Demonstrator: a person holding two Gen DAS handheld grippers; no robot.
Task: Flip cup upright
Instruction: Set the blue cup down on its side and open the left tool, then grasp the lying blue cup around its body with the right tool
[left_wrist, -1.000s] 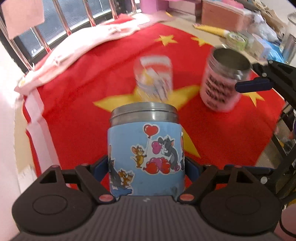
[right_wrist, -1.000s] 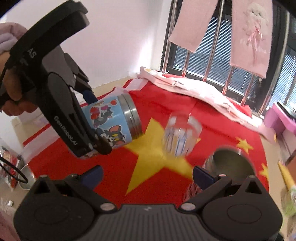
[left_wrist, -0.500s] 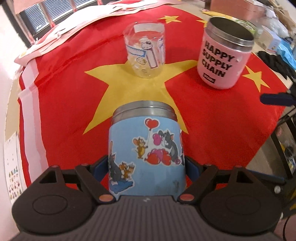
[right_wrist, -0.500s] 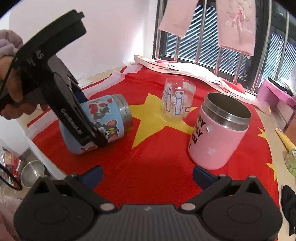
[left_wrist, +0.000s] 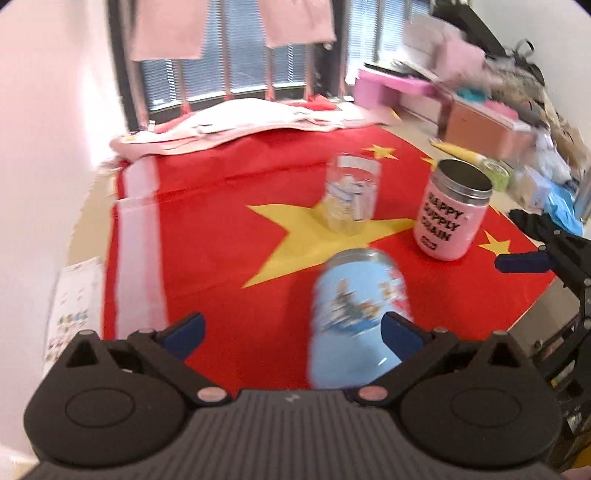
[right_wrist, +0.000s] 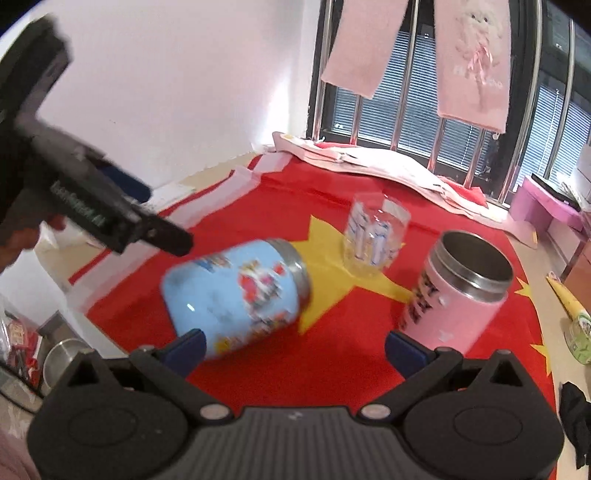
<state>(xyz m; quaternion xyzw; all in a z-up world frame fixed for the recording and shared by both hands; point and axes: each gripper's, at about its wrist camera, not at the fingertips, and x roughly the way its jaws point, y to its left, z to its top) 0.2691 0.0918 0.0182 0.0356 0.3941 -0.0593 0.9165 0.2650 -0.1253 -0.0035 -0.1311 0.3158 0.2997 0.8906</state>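
Left wrist view: my left gripper (left_wrist: 291, 328) stood spread, clear of the blurred blue cartoon-printed steel cup (left_wrist: 358, 310).
The cup lay tilted on the red star-patterned cloth (right_wrist: 332, 354); my right gripper (right_wrist: 293, 349) was spread, empty.

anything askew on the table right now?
Yes: the blue cartoon cup lies tipped on its side on the red flag cloth, motion-blurred, outside the open left gripper. The pink cup and glass stand upright.

White wall (right_wrist: 192, 92), barred window (right_wrist: 461, 122), hanging pink cloths (right_wrist: 476, 59), red flag-covered table (left_wrist: 229, 206)
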